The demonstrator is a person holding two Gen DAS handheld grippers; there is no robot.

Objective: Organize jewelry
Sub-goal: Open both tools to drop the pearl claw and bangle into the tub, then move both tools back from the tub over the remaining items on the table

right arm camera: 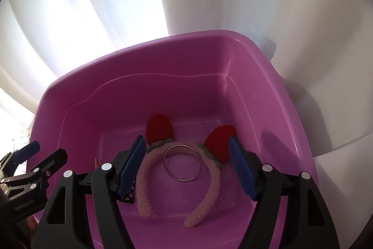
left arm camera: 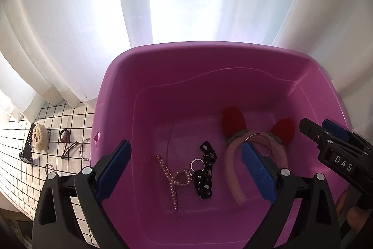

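A pink tub (left arm camera: pixel 163 55) (right arm camera: pixel 98 67) holds a pearl hair claw (left arm camera: pixel 173 181), a black patterned clip with a small ring (left arm camera: pixel 205 179), a pink fuzzy headband with red ears (left arm camera: pixel 235 151) (right arm camera: pixel 209 181) and a silver bangle (right arm camera: pixel 182 162) lying inside the headband's arc. My left gripper (left arm camera: pixel 186 169) is open and empty above the tub's floor. My right gripper (right arm camera: pixel 186 167) is open and empty above the headband and bangle. It also shows at the right of the left wrist view (left arm camera: pixel 331 139).
On the white grid-patterned cloth (left arm camera: pixel 14 155) left of the tub lie a watch (left arm camera: pixel 28 146), a beige plush clip (left arm camera: pixel 40 137), a hair tie (left arm camera: pixel 64 134), a brown clip (left arm camera: pixel 68 149) and thin rings (left arm camera: pixel 84 148). White curtains (left arm camera: pixel 116 4) hang behind.
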